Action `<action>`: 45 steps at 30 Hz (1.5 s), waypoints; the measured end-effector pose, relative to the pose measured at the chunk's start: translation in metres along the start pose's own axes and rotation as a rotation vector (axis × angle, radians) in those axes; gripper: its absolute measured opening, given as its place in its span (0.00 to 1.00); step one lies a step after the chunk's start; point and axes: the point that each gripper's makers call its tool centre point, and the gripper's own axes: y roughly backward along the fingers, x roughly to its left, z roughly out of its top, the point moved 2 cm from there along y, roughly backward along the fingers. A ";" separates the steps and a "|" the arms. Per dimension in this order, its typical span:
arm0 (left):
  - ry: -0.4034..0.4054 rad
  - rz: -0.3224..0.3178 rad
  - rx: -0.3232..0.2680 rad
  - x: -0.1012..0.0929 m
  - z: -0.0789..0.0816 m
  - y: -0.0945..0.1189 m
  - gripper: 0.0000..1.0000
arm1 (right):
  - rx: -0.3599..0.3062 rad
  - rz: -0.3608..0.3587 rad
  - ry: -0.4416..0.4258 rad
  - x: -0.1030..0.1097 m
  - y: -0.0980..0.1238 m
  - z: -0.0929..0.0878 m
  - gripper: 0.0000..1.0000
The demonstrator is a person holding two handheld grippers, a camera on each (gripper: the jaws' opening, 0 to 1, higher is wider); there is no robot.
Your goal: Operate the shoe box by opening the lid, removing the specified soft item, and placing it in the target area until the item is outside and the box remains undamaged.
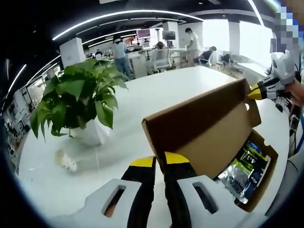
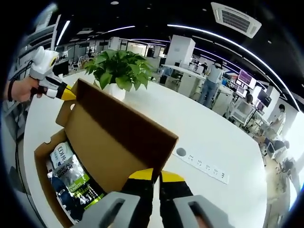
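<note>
Pinching the raised lid (image 1: pixel 199 121) at both corners, left gripper (image 1: pixel 159 161) and right gripper (image 2: pixel 156 175) clamped, packet (image 1: pixel 244 171) below, unremoved.

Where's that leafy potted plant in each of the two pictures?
Left gripper view: the potted plant stands at left centre on the white table, left of the raised cardboard lid.
Right gripper view: the potted plant sits near the top, left of centre, beyond the cardboard lid.
Shared landmark: the cardboard lid of the open shoe box.
</note>
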 end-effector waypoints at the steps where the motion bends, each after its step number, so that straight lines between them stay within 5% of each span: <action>1: -0.003 -0.002 0.001 0.000 0.000 -0.001 0.05 | 0.002 0.001 0.002 0.000 -0.001 0.000 0.00; 45: 0.004 -0.008 0.079 0.007 -0.011 -0.036 0.05 | 0.081 0.005 -0.045 -0.010 -0.042 -0.009 0.00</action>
